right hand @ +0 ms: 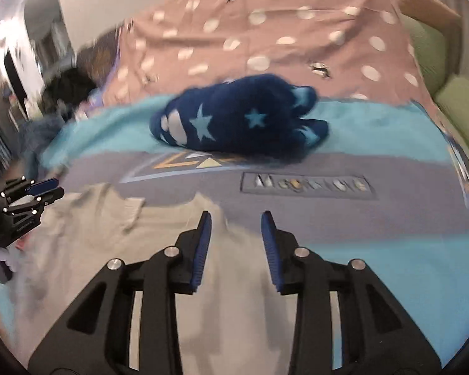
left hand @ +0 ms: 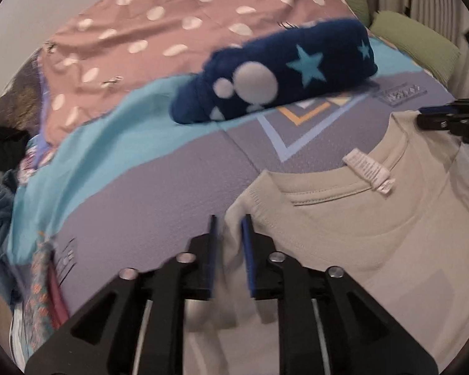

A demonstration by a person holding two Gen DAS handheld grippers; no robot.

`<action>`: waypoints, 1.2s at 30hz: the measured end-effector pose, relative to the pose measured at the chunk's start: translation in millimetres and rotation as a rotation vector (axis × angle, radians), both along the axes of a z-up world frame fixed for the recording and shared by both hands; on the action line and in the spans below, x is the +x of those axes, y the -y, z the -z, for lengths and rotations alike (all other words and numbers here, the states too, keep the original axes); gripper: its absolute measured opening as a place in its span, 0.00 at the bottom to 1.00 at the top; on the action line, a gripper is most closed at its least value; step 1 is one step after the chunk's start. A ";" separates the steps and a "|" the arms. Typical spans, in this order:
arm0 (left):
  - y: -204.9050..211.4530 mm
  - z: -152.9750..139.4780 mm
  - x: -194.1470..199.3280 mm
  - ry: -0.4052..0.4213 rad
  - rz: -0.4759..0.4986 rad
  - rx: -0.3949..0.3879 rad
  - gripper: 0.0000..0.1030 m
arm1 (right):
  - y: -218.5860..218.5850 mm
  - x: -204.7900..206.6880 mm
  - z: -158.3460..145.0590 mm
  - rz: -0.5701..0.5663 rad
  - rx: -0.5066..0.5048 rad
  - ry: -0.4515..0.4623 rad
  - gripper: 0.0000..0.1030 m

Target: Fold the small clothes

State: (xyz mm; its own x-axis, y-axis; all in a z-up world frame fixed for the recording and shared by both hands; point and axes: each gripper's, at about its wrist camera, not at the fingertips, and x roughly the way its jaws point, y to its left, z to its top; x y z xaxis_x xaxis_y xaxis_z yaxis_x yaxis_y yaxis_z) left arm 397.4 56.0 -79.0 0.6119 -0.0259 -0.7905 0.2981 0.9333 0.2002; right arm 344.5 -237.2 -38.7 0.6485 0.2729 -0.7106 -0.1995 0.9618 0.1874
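A beige T-shirt (left hand: 344,228) lies flat on the purple and turquoise mat (left hand: 147,200), its neck label (left hand: 367,168) facing up. My left gripper (left hand: 229,225) is over the shirt's left shoulder edge. Its jaws stand a narrow gap apart, with blurred beige cloth in the gap and a strip of mat showing beside it. My right gripper (right hand: 236,222) hovers open over the shirt's (right hand: 159,250) right shoulder, a point of cloth between its pads, not pinched. Each gripper shows at the edge of the other view: right gripper (left hand: 422,118), left gripper (right hand: 54,189).
A rolled dark blue fleece garment (left hand: 275,72) with stars and white dots lies on the mat (right hand: 390,250) behind the shirt. Behind it is a pink dotted blanket (left hand: 172,15). Green cushions (left hand: 419,40) are at the right. A heap of clothes (left hand: 0,215) sits at the left edge.
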 end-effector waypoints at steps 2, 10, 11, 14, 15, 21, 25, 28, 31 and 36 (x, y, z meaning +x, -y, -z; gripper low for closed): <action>-10.6 -24.5 -23.0 0.056 -0.018 -0.001 0.26 | 29.6 -47.9 -1.9 0.004 0.121 -0.037 0.33; -95.3 -67.7 -202.6 0.107 -0.124 -0.293 0.54 | 95.7 -255.2 27.2 0.098 0.145 -0.046 0.58; -100.9 -62.5 -220.5 0.097 -0.142 -0.306 0.55 | 103.7 -272.1 33.8 0.123 0.177 -0.092 0.58; -119.6 -37.3 -280.8 0.047 -0.211 -0.359 0.56 | 116.3 -309.4 46.4 0.137 0.258 -0.164 0.58; -124.6 -29.5 -300.2 0.034 -0.230 -0.393 0.56 | 116.8 -320.7 48.6 0.127 0.278 -0.172 0.58; -133.6 10.3 -379.9 -0.030 -0.294 -0.477 0.60 | 115.6 -370.2 60.3 0.061 0.397 -0.204 0.63; -135.2 24.8 -415.3 -0.047 -0.325 -0.533 0.61 | 115.8 -403.8 64.8 0.073 0.432 -0.198 0.63; -132.2 22.1 -432.1 -0.040 -0.313 -0.532 0.61 | 118.3 -430.9 67.0 0.066 0.447 -0.193 0.63; -124.4 22.1 -456.6 -0.040 -0.281 -0.542 0.61 | 118.8 -458.2 71.1 0.061 0.461 -0.166 0.63; -123.5 28.0 -499.5 -0.032 -0.282 -0.587 0.62 | 123.0 -479.9 84.6 0.093 0.557 -0.111 0.64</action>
